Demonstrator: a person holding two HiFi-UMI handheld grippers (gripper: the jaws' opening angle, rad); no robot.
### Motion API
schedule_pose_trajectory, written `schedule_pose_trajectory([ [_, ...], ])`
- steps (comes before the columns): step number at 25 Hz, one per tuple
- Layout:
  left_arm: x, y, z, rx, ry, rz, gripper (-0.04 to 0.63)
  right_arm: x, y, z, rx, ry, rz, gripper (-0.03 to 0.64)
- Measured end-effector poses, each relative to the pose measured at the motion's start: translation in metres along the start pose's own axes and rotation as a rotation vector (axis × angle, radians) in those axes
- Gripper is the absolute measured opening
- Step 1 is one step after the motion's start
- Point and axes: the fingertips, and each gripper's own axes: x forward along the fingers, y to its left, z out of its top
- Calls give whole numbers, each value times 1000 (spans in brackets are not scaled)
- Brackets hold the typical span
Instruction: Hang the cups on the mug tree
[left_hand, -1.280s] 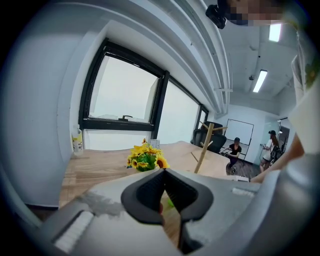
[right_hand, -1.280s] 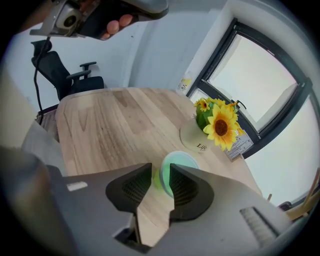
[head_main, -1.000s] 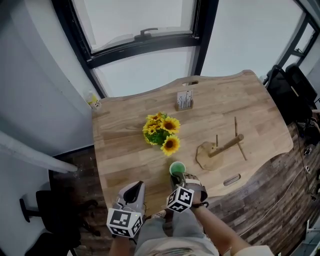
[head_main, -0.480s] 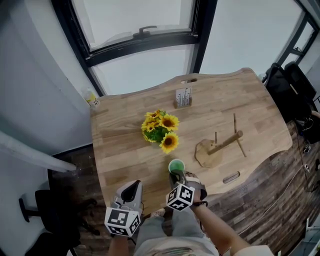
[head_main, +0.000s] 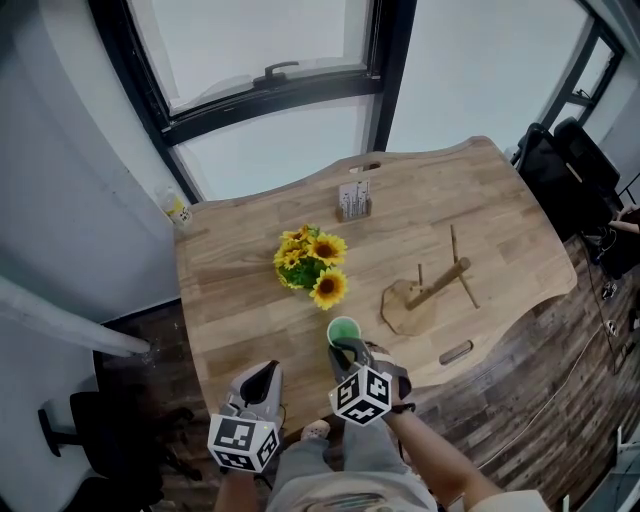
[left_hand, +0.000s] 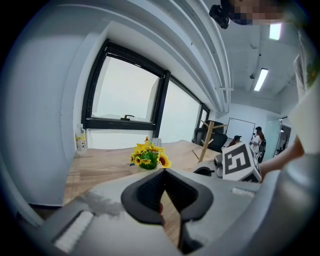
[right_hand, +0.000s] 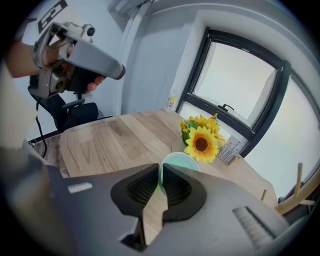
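Right now the right gripper (right_hand: 160, 170) is clenched on the wall of the green cup (head_main: 343, 328) near the front edge of the table (head_main: 250, 265), the left gripper (left_hand: 164, 175) closed on nothing, and that thin pinch, seemingly off-centre, could let the cup swing or slip before reaching the mug tree (head_main: 428, 292).

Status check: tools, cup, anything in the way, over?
Right tool shut on green cup rim. Left tool shut, empty. Mug tree upright, pegs bare. Sunflowers behind cup, off the line to the tree.
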Motion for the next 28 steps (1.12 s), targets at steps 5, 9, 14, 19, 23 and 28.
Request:
schedule_pose_trajectory([
  [5,-2,-1,9,20,-15,-11,5,-22,-7,18,24,-70,-8,31],
  [9,-4,-1,13,25,-22,-15,6,-42,-16,33,80,-136,-22,31],
  [14,-3,-5,18,38,-26,-32,6,-70,-29,52,133,-211,-46,31],
  [19,-3,-9,23,56,-32,-54,6,-94,-36,69,185,-285,-69,31],
  [23,-1,-14,30,56,-49,-64,6,-109,-39,77,230,-331,-77,31],
  [28,4,-25,36,69,-63,-88,6,-123,-44,86,281,-385,-89,31],
])
